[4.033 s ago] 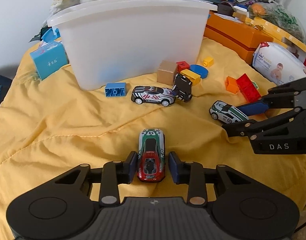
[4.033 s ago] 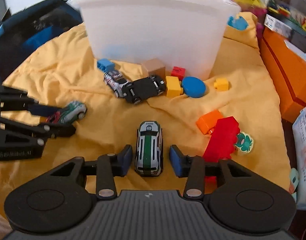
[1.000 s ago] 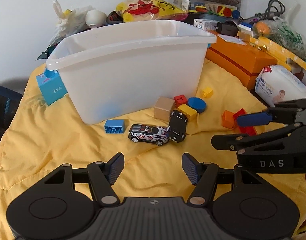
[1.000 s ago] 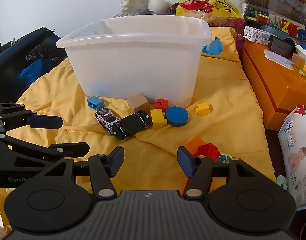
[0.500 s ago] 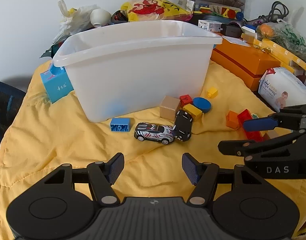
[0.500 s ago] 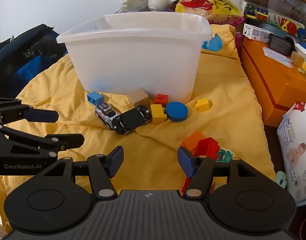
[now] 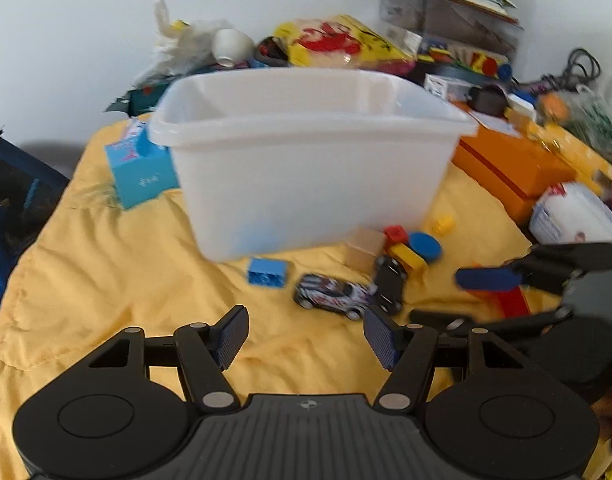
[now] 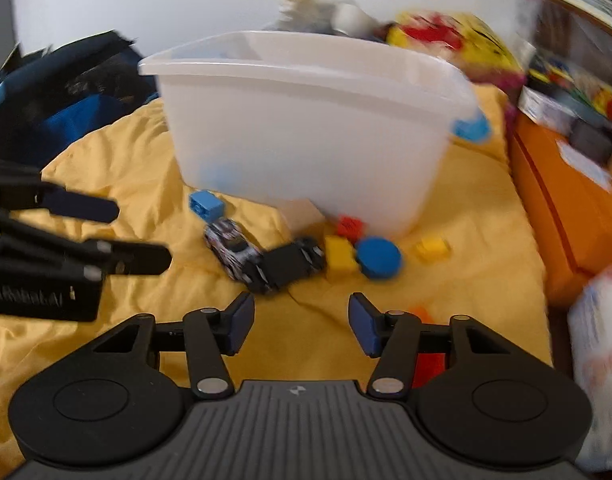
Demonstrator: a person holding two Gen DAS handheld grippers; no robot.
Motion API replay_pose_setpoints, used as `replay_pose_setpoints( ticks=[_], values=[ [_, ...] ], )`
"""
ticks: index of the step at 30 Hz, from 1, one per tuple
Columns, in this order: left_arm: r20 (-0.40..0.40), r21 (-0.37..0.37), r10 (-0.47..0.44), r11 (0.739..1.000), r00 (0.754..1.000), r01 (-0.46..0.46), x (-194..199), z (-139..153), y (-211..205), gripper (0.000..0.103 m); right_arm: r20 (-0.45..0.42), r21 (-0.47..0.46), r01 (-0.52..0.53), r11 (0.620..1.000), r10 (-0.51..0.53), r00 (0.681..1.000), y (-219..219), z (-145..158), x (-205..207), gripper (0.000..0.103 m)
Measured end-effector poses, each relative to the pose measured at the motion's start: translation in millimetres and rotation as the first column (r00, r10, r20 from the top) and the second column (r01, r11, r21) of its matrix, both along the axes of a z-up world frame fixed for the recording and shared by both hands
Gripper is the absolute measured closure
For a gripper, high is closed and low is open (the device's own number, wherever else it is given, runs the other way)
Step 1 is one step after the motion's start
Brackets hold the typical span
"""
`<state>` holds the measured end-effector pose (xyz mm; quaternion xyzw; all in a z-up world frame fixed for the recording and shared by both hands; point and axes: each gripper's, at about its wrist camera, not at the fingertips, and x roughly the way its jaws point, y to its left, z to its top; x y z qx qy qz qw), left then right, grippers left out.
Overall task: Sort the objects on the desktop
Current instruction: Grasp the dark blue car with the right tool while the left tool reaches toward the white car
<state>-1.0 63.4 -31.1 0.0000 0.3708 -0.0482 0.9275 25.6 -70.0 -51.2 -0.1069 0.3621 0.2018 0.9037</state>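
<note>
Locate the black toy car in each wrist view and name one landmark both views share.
Left wrist view: the black toy car lies right of centre, its side against the nose of the patterned car, below the wooden cube.
Right wrist view: it lies at centre, just above the right tongs, left of the yellow block.
Shared landmark: the white bin behind it.
</note>
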Motion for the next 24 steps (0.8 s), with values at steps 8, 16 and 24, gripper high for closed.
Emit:
replay_pose_setpoints(
  ticks=[8,16,24],
  values=[
    [-0.029,-0.011,0.033,0.999,0.999,-0.033,5.3,2.1,18.2,0.036,-0.021,-0.058,-0.03,0.998,0.029,0.999,40.3,-19.7,27.9,0.059],
    [-0.086,-0.043,-0.028,0.999,0.996,0.025,20.9,-10.5,2.3,0.036,-0.034,-0.007,0.052,0.999,-0.053,0.998,7.4,-10.7,12.6,0.09],
    [-0.172,-0.162,-0.05,0.987,0.984,0.022,61.2,-23.7,-19.4,0.036,-0.102,0.126,0.145,0.981,-0.132,0.986,-33.8,2.0,-6.0,0.09]
  ],
)
